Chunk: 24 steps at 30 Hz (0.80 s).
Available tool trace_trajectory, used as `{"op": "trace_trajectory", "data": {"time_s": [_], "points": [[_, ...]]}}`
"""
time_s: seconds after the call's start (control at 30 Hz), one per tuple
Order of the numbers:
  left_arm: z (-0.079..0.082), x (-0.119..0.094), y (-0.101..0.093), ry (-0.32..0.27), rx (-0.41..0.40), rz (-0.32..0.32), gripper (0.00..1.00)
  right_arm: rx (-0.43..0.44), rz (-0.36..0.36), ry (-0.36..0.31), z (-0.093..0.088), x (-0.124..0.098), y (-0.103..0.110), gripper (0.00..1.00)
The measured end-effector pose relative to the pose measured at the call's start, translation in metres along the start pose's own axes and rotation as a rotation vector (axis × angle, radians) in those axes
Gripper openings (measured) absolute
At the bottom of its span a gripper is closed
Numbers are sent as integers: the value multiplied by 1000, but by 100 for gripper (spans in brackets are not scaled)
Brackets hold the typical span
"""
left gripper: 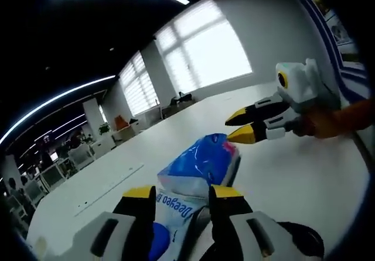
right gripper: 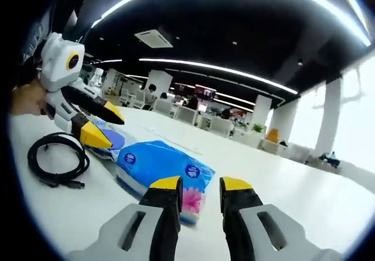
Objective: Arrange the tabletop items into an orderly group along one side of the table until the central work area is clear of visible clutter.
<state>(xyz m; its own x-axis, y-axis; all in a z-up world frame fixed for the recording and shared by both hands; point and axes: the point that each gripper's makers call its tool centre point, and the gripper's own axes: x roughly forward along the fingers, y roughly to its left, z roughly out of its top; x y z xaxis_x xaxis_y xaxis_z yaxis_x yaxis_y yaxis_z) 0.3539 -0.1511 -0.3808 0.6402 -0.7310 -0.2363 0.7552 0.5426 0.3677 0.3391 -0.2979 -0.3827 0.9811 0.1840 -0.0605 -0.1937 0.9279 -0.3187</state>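
Midway across a white table [right gripper: 304, 208] in an open-plan office, two hand-held claws meet at a blue tissue pack [right gripper: 161, 170] that lies flat on the surface. From the left gripper view, the left claw [left gripper: 183, 192] has its yellow-tipped jaws on either side of the near end of the pack, which seems to rise between them; whether they are pinching the wrapper or only framing it cannot be told. From the right gripper view, the right claw [right gripper: 201, 185] hangs released just short of the pack's opposite end, a narrow gap between its jaws and nothing in them. A second, flatter blue packet [right gripper: 108, 138] lies beside the pack, near the left claw's tips, and a coiled black cable [right gripper: 57, 158] rests a little apart from both, towards the person's hand [right gripper: 23, 100]. None of the three appears to be lined up along an edge of the table yet.

Judged from this, the step in hand is moving the tissue pack out of the central area. The soft wrapper will likely crumple and slip if caught by a corner, so the left claw would do well to bite deep across the pack's end before lifting or sliding. The right claw could steady the far end, then guide the pack square to the chosen table edge, leaving room beside it for packet and cable.
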Motion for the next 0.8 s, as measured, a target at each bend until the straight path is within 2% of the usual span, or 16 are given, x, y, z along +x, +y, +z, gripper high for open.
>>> {"op": "trace_trajectory", "data": {"time_s": [0.1,0.23,0.4,0.8], "points": [[0,-1,4,-4,8,16,53,-6,11,-4,3,-1,3,24],[2,-5,5,-27,-15,7,61,-40,30,-10,8,-3,9,24],[-4,-11,14,-28,-54,24,55,-62,60,-5,9,-6,17,25],[-8,-17,13,-21,-58,11,55,-35,88,-5,10,-7,21,37]]}}
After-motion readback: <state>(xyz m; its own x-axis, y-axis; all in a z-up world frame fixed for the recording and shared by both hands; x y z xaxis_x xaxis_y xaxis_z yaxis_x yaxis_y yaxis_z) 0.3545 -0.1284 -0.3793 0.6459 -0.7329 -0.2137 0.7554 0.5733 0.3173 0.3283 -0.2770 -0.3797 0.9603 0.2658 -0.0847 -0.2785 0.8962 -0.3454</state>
